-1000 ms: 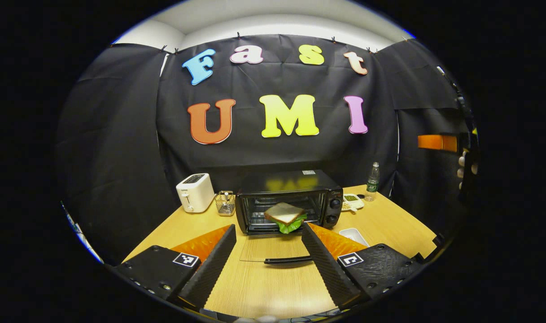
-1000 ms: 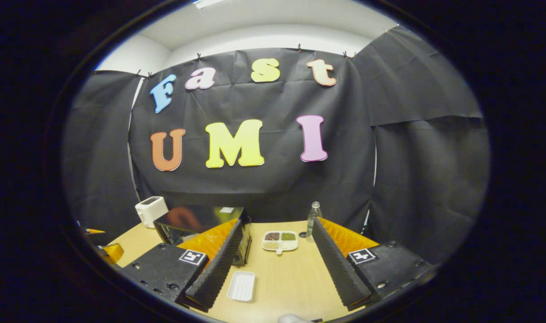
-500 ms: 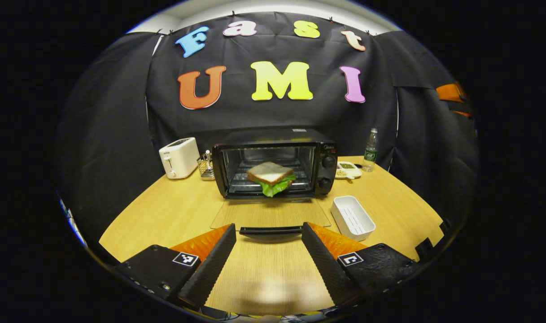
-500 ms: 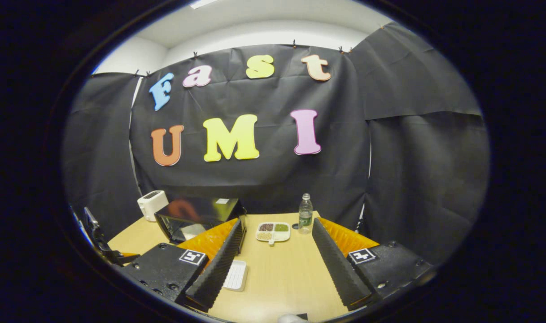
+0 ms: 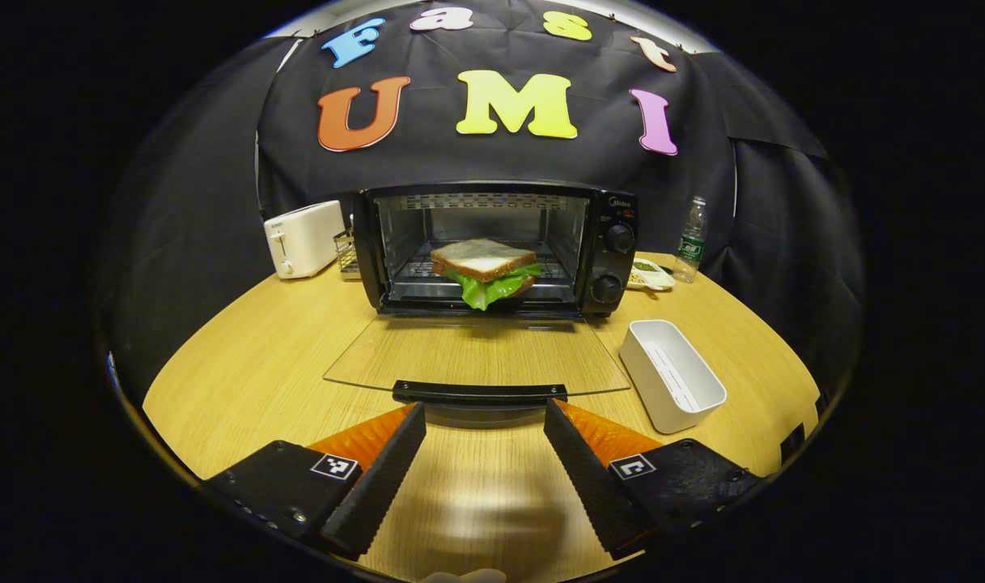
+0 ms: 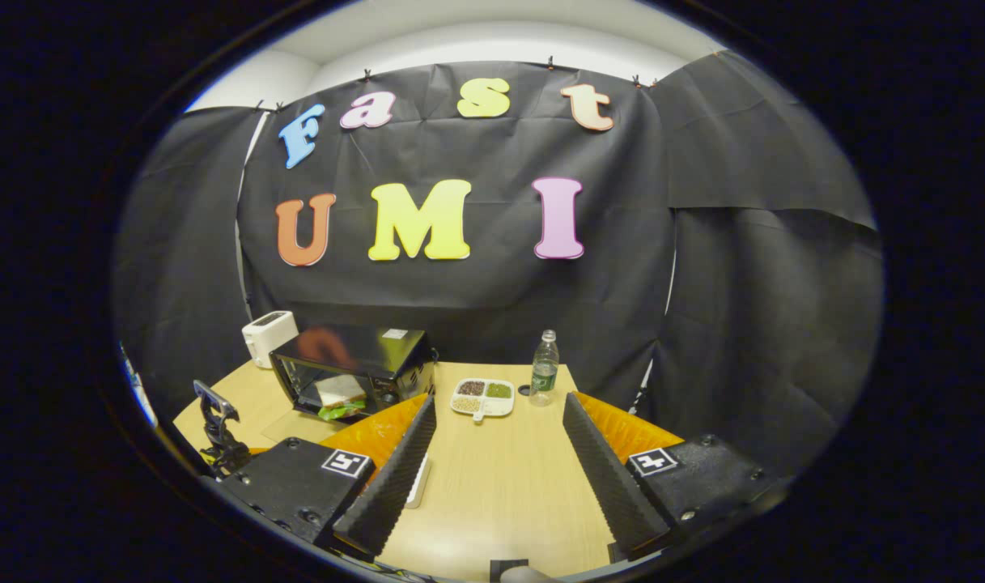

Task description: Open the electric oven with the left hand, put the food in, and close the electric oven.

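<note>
A black electric oven (image 5: 492, 247) with two round knobs on its right side stands on a wooden table, its glass door (image 5: 476, 364) folded down flat and open. A white-bread sandwich with green lettuce (image 5: 486, 270) rests on the wire rack inside.

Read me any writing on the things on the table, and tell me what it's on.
Nothing can be read.
Oven: small mark above the knobs, too small to read.
Bottle: label, too blurred to read.
Toaster: tiny mark, unreadable.
Left gripper and right gripper: square patterned tags, no words.
</note>
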Tool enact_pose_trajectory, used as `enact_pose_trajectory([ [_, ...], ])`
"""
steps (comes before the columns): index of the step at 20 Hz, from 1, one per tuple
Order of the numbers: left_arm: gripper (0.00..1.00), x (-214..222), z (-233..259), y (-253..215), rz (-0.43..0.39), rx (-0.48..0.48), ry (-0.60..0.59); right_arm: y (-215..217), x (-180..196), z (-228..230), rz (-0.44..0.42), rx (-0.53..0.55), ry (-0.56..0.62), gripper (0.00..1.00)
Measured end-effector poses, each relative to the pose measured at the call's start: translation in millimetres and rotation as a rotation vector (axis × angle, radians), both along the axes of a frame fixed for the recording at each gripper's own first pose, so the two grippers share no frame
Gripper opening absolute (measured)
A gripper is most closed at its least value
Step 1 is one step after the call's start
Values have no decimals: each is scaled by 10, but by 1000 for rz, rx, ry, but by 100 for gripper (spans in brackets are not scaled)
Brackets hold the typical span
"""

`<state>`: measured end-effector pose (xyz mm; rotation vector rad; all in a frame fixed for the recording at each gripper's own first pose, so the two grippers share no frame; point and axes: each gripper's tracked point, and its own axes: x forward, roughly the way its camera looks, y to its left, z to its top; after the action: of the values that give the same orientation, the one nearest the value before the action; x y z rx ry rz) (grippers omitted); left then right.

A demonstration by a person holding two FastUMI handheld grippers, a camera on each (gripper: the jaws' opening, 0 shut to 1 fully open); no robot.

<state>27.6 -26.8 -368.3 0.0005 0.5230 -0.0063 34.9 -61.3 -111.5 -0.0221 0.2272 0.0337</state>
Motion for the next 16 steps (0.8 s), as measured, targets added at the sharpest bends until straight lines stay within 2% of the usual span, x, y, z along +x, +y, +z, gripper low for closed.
enact_pose_trajectory([
  [9,97,152,-269,65,16,-15,57,149,257,-93,42,-2,49,96],
  [10,96,144,-246,71,14,-15,52,143,274,-97,41,1,54,96],
  [11,96,150,-234,68,12,-12,48,151,290,-115,44,5,58,100],
  [12,95,146,-235,67,12,-13,47,149,294,-122,44,6,61,96],
  [13,95,148,-226,63,9,-13,47,150,316,-129,45,9,64,100],
  [16,95,199,-158,68,3,-4,37,169,318,-98,51,7,61,100],
])
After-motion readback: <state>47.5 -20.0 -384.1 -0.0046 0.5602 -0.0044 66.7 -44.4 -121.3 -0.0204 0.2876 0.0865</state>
